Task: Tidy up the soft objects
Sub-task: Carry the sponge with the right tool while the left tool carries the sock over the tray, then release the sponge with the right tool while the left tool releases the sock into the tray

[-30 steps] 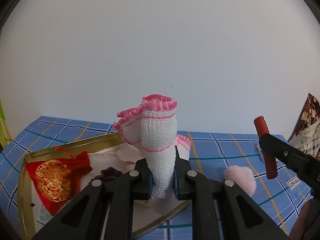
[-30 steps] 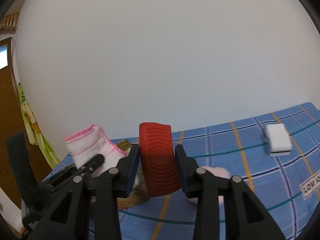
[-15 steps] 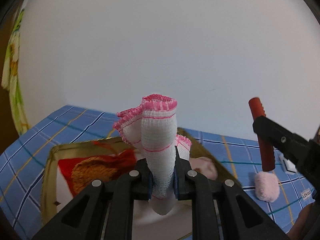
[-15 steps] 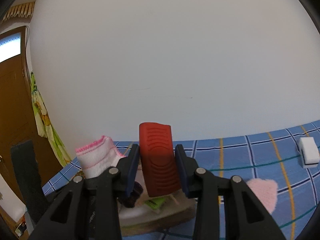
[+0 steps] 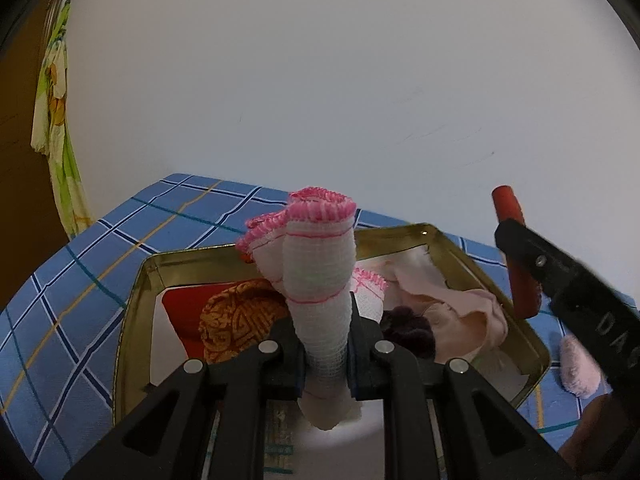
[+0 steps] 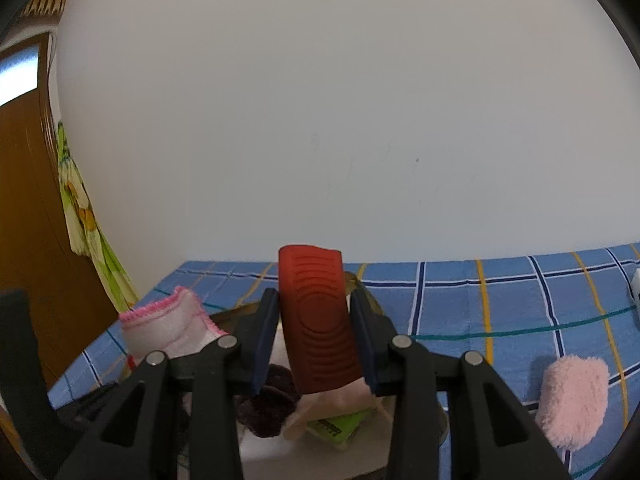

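My left gripper (image 5: pixel 325 354) is shut on a white sock with pink trim (image 5: pixel 320 280), held upright over the gold metal tray (image 5: pixel 134 304); the same sock (image 6: pixel 170 326) appears at the left of the right wrist view. My right gripper (image 6: pixel 316 346) is shut on a ribbed red rubbery pad (image 6: pixel 316 320), above the tray's right part; the pad (image 5: pixel 514 248) shows edge-on in the left wrist view. Inside the tray lie a red and gold pouch (image 5: pixel 224 316), a dark purple scrunchie (image 5: pixel 412 330) and a pale pink cloth (image 5: pixel 460 296).
A fluffy pink pad (image 6: pixel 572 396) lies on the blue checked tablecloth (image 6: pixel 500 304) right of the tray. A small white block (image 6: pixel 636 284) sits at the far right edge. A white wall stands behind the table, and a brown door with a hanging cloth (image 5: pixel 60 120) is at left.
Both grippers moved left and over the tray while tilting down, each keeping its grip. The tray's inside now fills the lower part of both views; the white block slid to the right edge.
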A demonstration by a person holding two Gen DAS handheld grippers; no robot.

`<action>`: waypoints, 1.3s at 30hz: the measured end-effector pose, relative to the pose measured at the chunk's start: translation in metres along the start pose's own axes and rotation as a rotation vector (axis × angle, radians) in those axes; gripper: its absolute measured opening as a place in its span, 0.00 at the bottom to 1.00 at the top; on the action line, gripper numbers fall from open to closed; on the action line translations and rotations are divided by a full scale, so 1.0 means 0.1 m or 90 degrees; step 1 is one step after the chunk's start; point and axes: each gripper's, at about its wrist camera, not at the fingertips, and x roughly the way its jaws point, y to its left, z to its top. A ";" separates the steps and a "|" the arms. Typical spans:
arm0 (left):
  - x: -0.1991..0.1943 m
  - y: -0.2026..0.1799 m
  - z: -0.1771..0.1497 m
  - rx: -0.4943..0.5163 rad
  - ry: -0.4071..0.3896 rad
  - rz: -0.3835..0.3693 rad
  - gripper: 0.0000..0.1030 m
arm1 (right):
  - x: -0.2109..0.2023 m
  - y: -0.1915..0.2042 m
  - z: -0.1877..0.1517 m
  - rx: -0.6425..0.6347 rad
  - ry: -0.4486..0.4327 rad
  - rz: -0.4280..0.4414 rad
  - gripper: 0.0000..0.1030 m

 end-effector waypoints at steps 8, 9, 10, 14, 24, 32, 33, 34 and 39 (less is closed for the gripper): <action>-0.04 -0.19 -0.07 0.056 0.004 0.042 0.16 | 0.18 -0.03 -0.09 -0.037 0.019 -0.035 0.36; -0.03 -0.20 -0.07 0.058 0.007 0.043 0.16 | 0.18 -0.05 -0.09 -0.035 0.023 -0.035 0.36; -0.03 -0.22 -0.08 0.061 0.010 0.041 0.16 | 0.19 -0.05 -0.10 -0.033 0.027 -0.034 0.36; -0.07 -0.28 -0.11 0.074 0.014 0.031 0.16 | 0.25 -0.07 -0.13 -0.024 0.052 -0.011 0.36; -0.07 -0.31 -0.11 0.080 0.017 0.020 0.16 | 0.29 -0.05 -0.18 -0.022 0.074 0.026 0.36; -0.13 -0.40 -0.11 0.091 0.006 0.048 0.17 | 0.25 0.04 -0.21 -0.030 0.067 0.064 0.65; -0.15 -0.42 -0.11 0.092 0.001 0.052 0.19 | 0.19 0.03 -0.19 -0.026 0.051 0.063 0.71; -0.17 -0.42 -0.11 0.090 -0.005 0.051 0.22 | 0.13 0.02 -0.18 -0.022 0.031 0.057 0.80; -0.35 -0.45 -0.08 0.072 -0.049 0.051 0.74 | -0.22 -0.07 -0.13 -0.021 -0.061 -0.025 0.90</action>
